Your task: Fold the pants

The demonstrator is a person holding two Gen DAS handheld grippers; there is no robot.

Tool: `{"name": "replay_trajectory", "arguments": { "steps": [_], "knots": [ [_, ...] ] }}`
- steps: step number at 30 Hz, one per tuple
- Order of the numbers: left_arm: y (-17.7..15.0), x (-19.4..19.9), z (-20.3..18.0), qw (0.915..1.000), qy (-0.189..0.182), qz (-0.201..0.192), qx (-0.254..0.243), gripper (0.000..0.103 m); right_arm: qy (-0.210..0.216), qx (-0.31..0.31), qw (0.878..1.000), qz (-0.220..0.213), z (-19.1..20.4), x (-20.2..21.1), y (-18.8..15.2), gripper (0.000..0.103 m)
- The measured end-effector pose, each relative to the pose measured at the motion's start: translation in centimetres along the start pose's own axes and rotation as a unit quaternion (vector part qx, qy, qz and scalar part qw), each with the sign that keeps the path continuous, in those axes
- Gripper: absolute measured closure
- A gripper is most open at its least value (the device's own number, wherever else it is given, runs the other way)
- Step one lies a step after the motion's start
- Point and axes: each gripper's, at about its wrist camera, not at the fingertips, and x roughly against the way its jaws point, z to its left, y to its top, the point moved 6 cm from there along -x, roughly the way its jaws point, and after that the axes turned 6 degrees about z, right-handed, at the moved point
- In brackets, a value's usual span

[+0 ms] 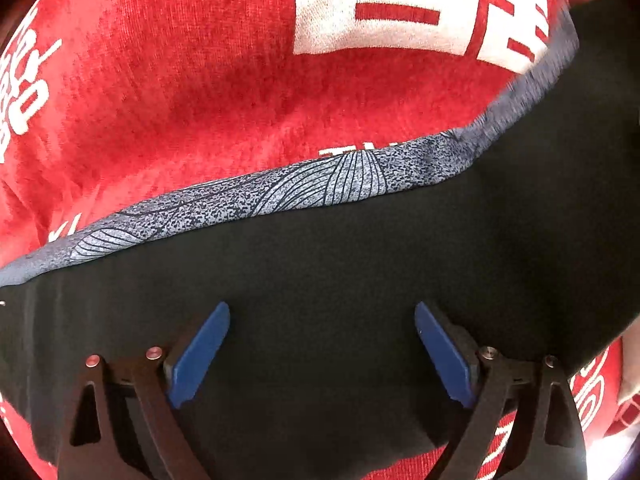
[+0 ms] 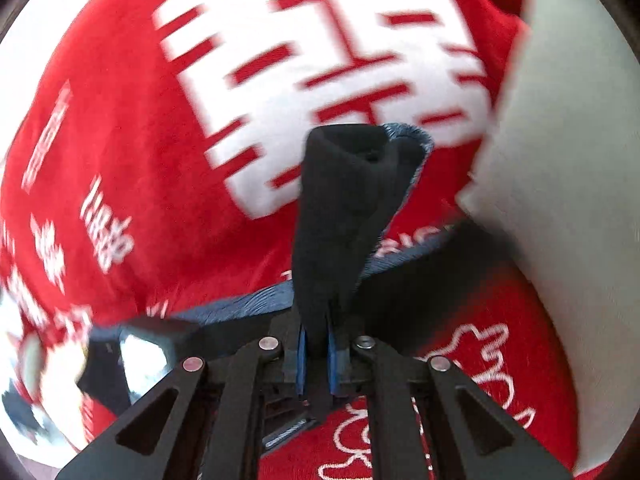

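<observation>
I am looking down the left tool (image 1: 322, 354) and its blue fingers (image 1: 198, 354) are spread wide apart with nothing between them, hovering just above the dark pants (image 1: 360, 280). The pants are lying flat across a red cloth (image 1: 200, 80) printed with large white characters, and a grey patterned band (image 1: 280, 192) is running along their far edge.

On the other side, the right tool (image 2: 316, 364) is pinching a bunched fold of the same dark fabric, its fingers nearly closed on it. The cloth is standing up from the tool in a thick roll, and a sliver of the grey band is showing at its top. The right view is smeared, so I am judging that this hand is moving. A pale surface (image 2: 568, 200) is showing past the red cloth at the right; I cannot tell what it is.

The risks I am weighing:
- The right grip is holding several layers at once; if it is pulled fast, an inner layer could slip out and the fold would come out crooked.
- With the left tool open and not pinning anything, the flat part of the pants could drag along with the lifted part.
- The red cloth looks soft and loose; a low pass could snag and wrinkle it under the pants.
</observation>
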Motion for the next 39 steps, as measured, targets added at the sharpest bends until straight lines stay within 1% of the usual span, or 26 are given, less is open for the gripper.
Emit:
{"name": "replay_trajectory", "arguments": {
  "steps": [2,3,6,7,10,14,16,18,19,20,21,22,23,24,25,26,27,29,31,32,33,34,35,36,37,39],
  "knots": [
    [0.1,0.4,0.4,0.9998,-0.014,0.012,0.000,0.009,-0.004,0.035,0.999,0.001,1.7,0.1,-0.1,0.095],
    [0.2,0.9,1.3,0.9996,-0.022,0.018,0.008,0.009,-0.003,0.050,0.999,0.002,2.7,0.1,-0.2,0.095],
    [0.5,2.4,5.3,0.9979,-0.038,0.020,0.047,0.009,0.000,0.080,0.997,0.009,5.0,0.0,-0.6,0.095],
    [0.7,2.6,6.6,0.9976,-0.039,0.021,0.054,0.009,0.000,0.089,0.996,0.012,5.8,-0.2,-0.9,0.095],
    [0.4,4.2,11.3,0.9973,-0.021,0.015,0.069,0.009,0.006,0.109,0.994,0.020,8.5,-1.1,-1.3,0.095],
    [-0.8,6.3,17.7,0.9942,0.009,0.009,0.107,0.009,0.022,0.132,0.990,0.038,12.7,-2.7,-2.6,0.095],
    [-1.5,6.6,21.0,0.9915,0.030,0.013,0.126,0.009,0.014,0.161,0.985,0.055,15.2,-4.4,-4.3,0.095],
    [-2.7,6.7,24.5,0.9880,0.053,0.020,0.144,0.009,-0.001,0.200,0.976,0.084,17.6,-7.1,-6.9,0.095],
    [-5.0,7.1,25.5,0.9863,0.062,0.023,0.151,0.009,-0.011,0.218,0.971,0.100,18.6,-8.4,-8.5,0.094],
    [-5.7,7.1,26.8,0.9841,0.070,0.028,0.161,0.009,-0.018,0.232,0.966,0.114,19.3,-9.5,-9.8,0.093],
    [-6.2,7.1,27.7,0.9823,0.075,0.032,0.169,0.009,-0.026,0.247,0.960,0.127,20.1,-10.5,-11.0,0.089],
    [-6.9,7.2,28.8,0.9802,0.081,0.037,0.177,0.009,-0.045,0.266,0.953,0.139,20.6,-11.6,-12.3,0.086],
    [-6.9,7.1,29.5,0.9791,0.085,0.039,0.180,0.009,-0.063,0.287,0.945,0.145,21.1,-12.3,-13.2,0.081],
    [-7.2,7.3,30.1,0.9785,0.089,0.040,0.182,0.009,-0.071,0.300,0.940,0.147,21.5,-12.5,-13.8,0.075],
    [-7.5,7.6,30.4,0.9785,0.091,0.039,0.181,0.009,-0.060,0.300,0.941,0.147,21.8,-12.2,-13.9,0.060],
    [-7.0,6.7,30.2,0.9790,0.094,0.038,0.177,0.009,-0.036,0.288,0.946,0.145,21.9,-11.5,-13.8,0.047],
    [-6.8,7.0,30.1,0.9800,0.096,0.036,0.171,0.009,-0.012,0.273,0.951,0.142,21.9,-10.5,-13.4,0.044],
    [-6.2,7.3,29.6,0.9819,0.095,0.032,0.161,0.009,0.014,0.244,0.961,0.133,20.9,-8.7,-12.4,0.042],
    [-5.2,8.9,27.5,0.9854,0.086,0.020,0.146,0.009,0.035,0.184,0.974,0.125,18.5,-6.7,-10.6,0.042],
    [-4.6,9.3,26.3,0.9875,0.080,0.013,0.136,0.009,0.045,0.134,0.983,0.120,16.3,-5.8,-9.6,0.042],
    [-3.9,9.7,25.2,0.9892,0.073,0.007,0.126,0.009,0.052,0.089,0.988,0.119,14.1,-5.4,-8.6,0.042],
    [-3.4,10.0,23.5,0.9915,0.062,0.003,0.114,0.009,0.060,0.028,0.991,0.117,11.4,-5.0,-7.9,0.042],
    [-3.0,10.0,21.8,0.9934,0.048,0.002,0.104,0.009,0.069,-0.035,0.991,0.113,8.5,-4.7,-7.3,0.042],
    [-2.6,9.7,20.1,0.9950,0.033,0.003,0.094,0.009,0.077,-0.091,0.987,0.109,5.8,-4.6,-6.9,0.042],
    [-2.2,9.2,18.2,0.9963,0.019,0.005,0.083,0.009,0.086,-0.162,0.978,0.101,2.3,-4.6,-6.9,0.042],
    [-1.5,7.7,14.1,0.9975,-0.005,0.018,0.068,0.009,0.110,-0.288,0.948,0.073,-3.8,-4.6,-7.4,0.042]
  ]
}}
